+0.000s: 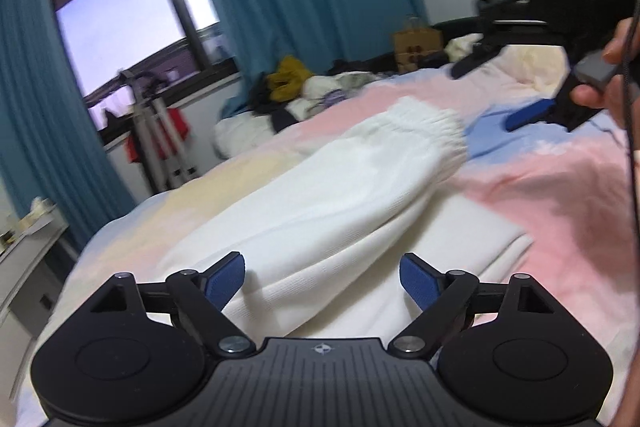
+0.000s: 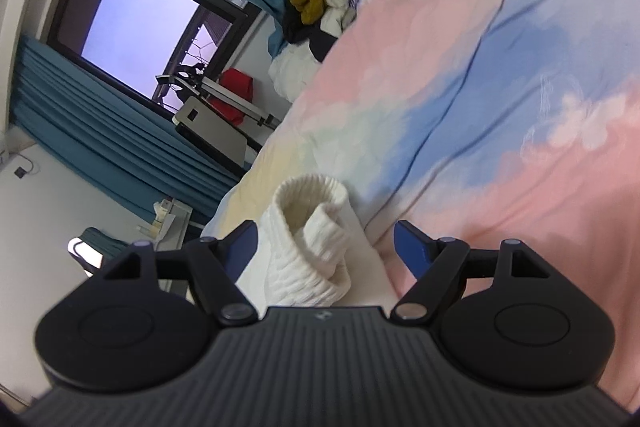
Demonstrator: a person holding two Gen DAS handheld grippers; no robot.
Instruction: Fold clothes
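Low in the left wrist view, the left gripper (image 1: 322, 281) stands with its blue pads spread wide, holding nothing, over the body of a white knit sweater (image 1: 320, 211) lying on the pastel duvet (image 1: 560, 195). Its sleeve runs toward the frame's centre and ends in a ribbed cuff (image 1: 432, 125). At upper right, the right gripper (image 1: 504, 95) also shows spread; in its own view the cuff (image 2: 316, 227) rises curled between its fingers, unpinched. The knit looks soft, light and limp, likely to sag and stretch, so the thick ribbed cuff or a seam edge seems the firmest hold.
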